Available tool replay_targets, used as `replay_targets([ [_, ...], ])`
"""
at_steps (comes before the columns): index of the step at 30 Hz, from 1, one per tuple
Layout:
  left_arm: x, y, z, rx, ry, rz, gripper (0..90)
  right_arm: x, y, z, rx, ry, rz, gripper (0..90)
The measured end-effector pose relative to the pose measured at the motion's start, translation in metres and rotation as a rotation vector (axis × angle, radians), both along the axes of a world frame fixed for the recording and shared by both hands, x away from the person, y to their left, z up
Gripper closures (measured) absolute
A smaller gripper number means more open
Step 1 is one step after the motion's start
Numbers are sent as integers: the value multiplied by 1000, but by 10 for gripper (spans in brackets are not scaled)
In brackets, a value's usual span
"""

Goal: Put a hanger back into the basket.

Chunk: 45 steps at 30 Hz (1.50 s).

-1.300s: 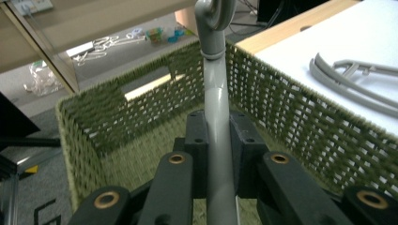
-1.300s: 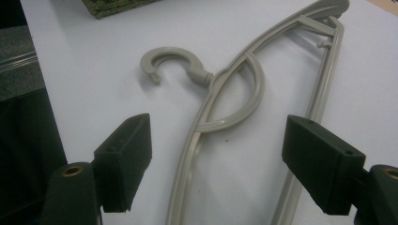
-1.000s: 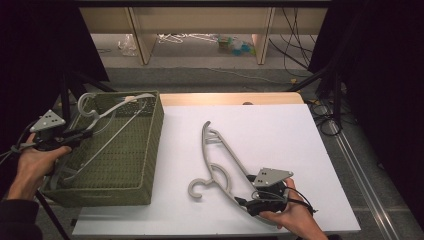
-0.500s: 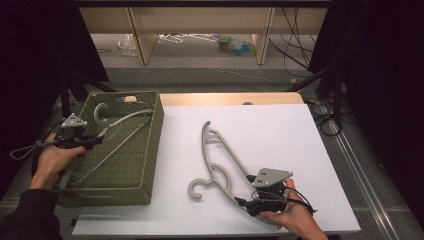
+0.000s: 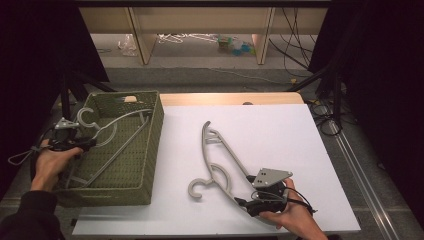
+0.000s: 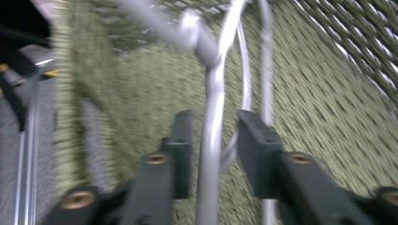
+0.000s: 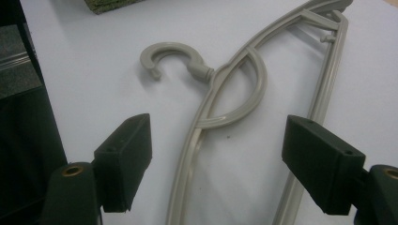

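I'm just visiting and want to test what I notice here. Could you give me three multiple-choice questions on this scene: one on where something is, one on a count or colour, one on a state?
1. Where does the grey hanger near the person's right hand lie?
A. on the white table top
B. inside the basket
C. on the floor

2. What colour is the woven basket?
A. red
B. green
C. blue

3. How does the right tool stand?
A. shut on the hanger
B. open, jaws apart on either side of the hanger
C. shut on the basket rim

Answers:
1 A, the high view shows it flat on the white table top.
2 B, its weave is olive green.
3 B, the right gripper view shows a wide gap between the jaws.
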State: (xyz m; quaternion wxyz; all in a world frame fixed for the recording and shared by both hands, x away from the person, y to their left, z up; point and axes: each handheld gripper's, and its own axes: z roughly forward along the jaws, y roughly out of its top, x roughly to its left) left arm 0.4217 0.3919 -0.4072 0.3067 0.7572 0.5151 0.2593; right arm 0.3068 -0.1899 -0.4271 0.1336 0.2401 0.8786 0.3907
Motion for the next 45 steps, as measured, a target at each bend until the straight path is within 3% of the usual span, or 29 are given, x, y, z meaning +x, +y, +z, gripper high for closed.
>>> replay_targets([
  [2, -4, 0, 5, -35, -32, 64, 541, 1, 0, 0, 0, -1, -3, 257],
  [4, -9, 0, 14, -56, -74, 62, 496, 1, 0, 0, 0, 6, -13, 257],
  [6, -15, -6, 19, -92, -100, 87, 429, 0, 0, 0, 1, 5, -13, 257],
  [8, -20, -14, 23, -113, -115, 76, 382, 1, 0, -1, 4, 0, -13, 255],
  [11, -31, -28, 30, -146, -160, 40, 350, 1, 1, -3, 1, 5, -16, 255],
  [14, -45, -45, 38, -219, -201, 3, 311, 2, 1, -4, 6, 8, -14, 253],
  [19, -66, -82, 44, -238, -228, -92, 217, 5, -1, -7, 17, 20, -26, 243],
  [20, -71, -93, 45, -289, -232, -134, 210, 5, -1, -7, 19, 22, -28, 243],
  [23, -80, -113, 45, -336, -233, -187, 207, 6, -1, -9, 20, 22, -28, 242],
  [25, -82, -123, 45, -309, -223, -209, 206, 6, -2, -9, 22, 22, -27, 242],
  [28, -83, -136, 44, -301, -230, -248, 197, 7, -4, -10, 25, 24, -32, 239],
  [30, -85, -145, 43, -318, -249, -252, 197, 7, -5, -10, 28, 33, -34, 239],
  [31, -86, -148, 44, -301, -245, -270, 197, 7, -5, -10, 29, 23, -40, 238],
  [34, -89, -159, 41, -322, -257, -293, 197, 8, -7, -10, 34, 23, -45, 236],
  [35, -89, -164, 40, -298, -268, -328, 197, 7, -8, -10, 33, 27, -53, 234],
  [37, -93, -174, 37, -295, -274, -343, 196, 6, -8, -11, 35, 28, -61, 223],
  [40, -102, -193, 31, -319, -255, -371, 193, 6, -8, -11, 40, 28, -53, 210],
  [42, -108, -202, 28, -310, -260, -394, 191, 5, -7, -11, 43, 23, -57, 194],
  [45, -119, -216, 19, -344, -280, -421, 181, 5, -5, -11, 48, 19, -53, 171],
])
